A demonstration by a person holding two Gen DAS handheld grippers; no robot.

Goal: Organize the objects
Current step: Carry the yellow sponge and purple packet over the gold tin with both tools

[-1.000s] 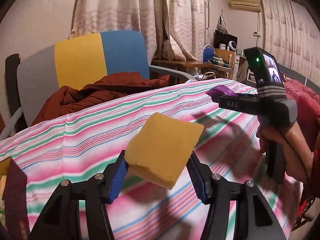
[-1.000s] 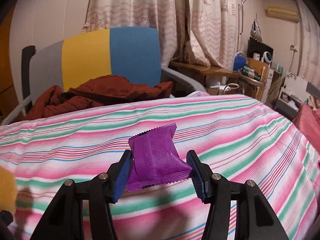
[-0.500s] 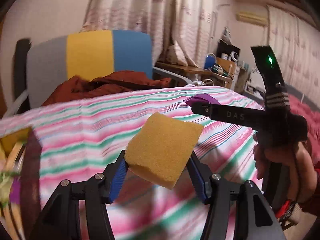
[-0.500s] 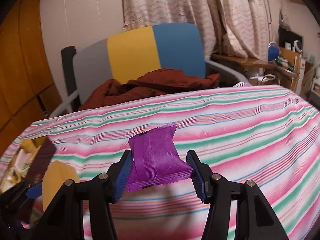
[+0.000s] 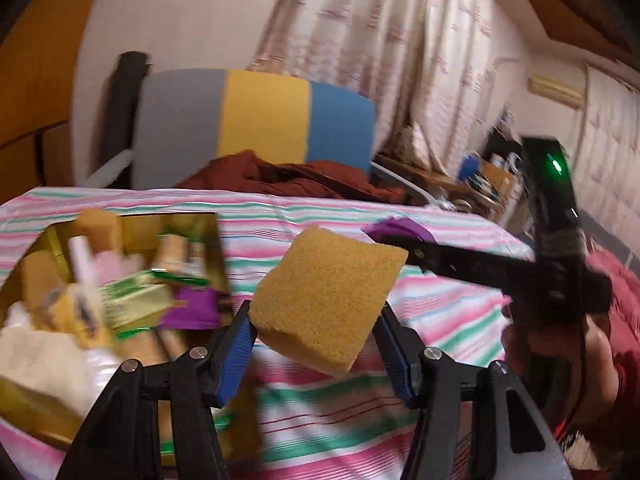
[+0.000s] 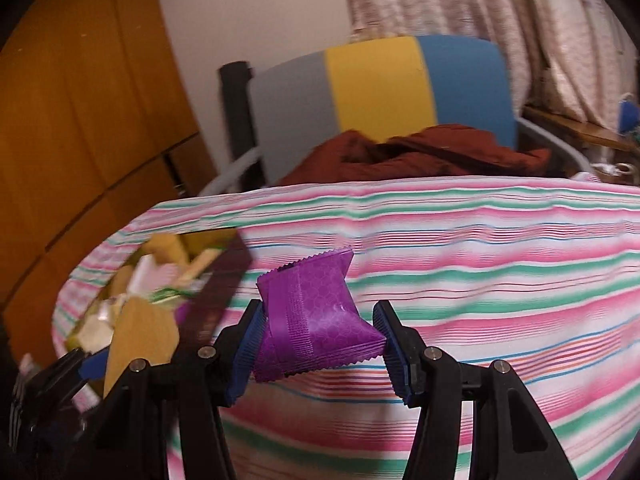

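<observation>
Sponge (image 5: 326,300) pinched in left claw (image 5: 316,344), purple packet (image 6: 316,312) pinched in right claw (image 6: 320,340) — both carried above striped table (image 6: 480,248), near box (image 5: 176,224) already crowded with items; judged partway — these two not yet dropped in

A striped pink, green and white cloth (image 6: 460,248) covers the bench. Behind it stands a chair (image 6: 380,80) with grey, yellow and blue panels, a rust-red garment (image 6: 420,152) heaped on it. Patterned curtains (image 5: 380,40) hang beyond; wooden panelling (image 6: 80,120) lines the left wall.
</observation>
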